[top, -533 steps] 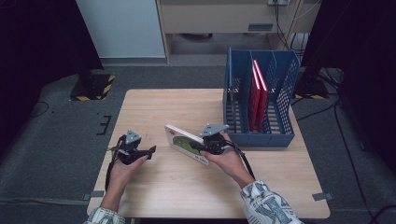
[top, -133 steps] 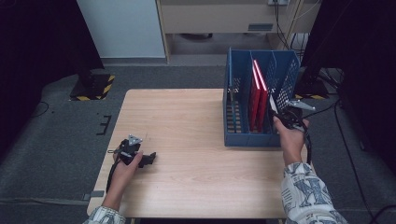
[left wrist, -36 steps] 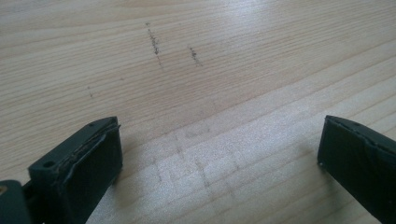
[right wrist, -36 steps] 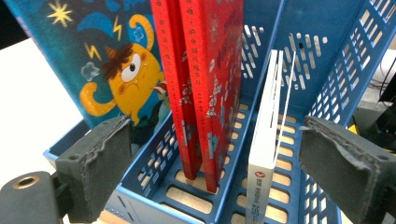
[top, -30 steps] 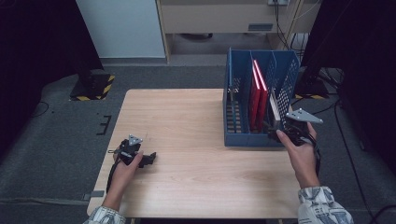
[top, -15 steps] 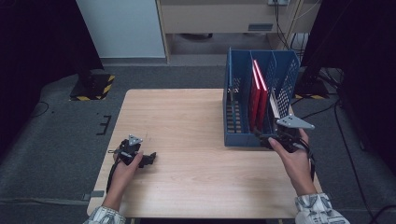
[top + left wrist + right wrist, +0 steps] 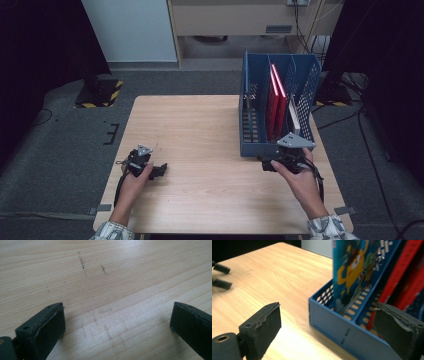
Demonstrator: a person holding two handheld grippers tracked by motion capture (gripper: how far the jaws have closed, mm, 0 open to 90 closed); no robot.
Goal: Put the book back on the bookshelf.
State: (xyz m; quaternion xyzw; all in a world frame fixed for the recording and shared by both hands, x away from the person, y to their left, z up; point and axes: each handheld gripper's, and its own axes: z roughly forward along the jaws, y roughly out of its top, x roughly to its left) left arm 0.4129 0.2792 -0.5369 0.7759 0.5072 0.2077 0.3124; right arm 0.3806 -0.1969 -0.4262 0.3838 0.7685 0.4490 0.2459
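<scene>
Seemingly the filing step was finished: the right gripper (image 7: 270, 164) hovered near the surface's (image 7: 200, 145) front right corner, just outside the near wall of the blue file basket (image 7: 272, 150), its fingers (image 7: 260, 326) spread wide with nothing between them. Nearer the front left corner, the left gripper (image 7: 159, 170) rested on the wood, its fingers (image 7: 48, 326) also spread and empty. The picture book (image 7: 352, 272) stood upright in the basket's rightmost compartment, by the right wall, its cartoon cover facing the right gripper view. Two red books (image 7: 275, 97) leaned in the middle compartment behind it. Any next move would probably call for drawing the right gripper clear without nudging the basket's near wall, which stood directly ahead of it. Beyond the far edge sat a cabinet (image 7: 130, 30) and trailing cables (image 7: 350, 100) on the floor.
</scene>
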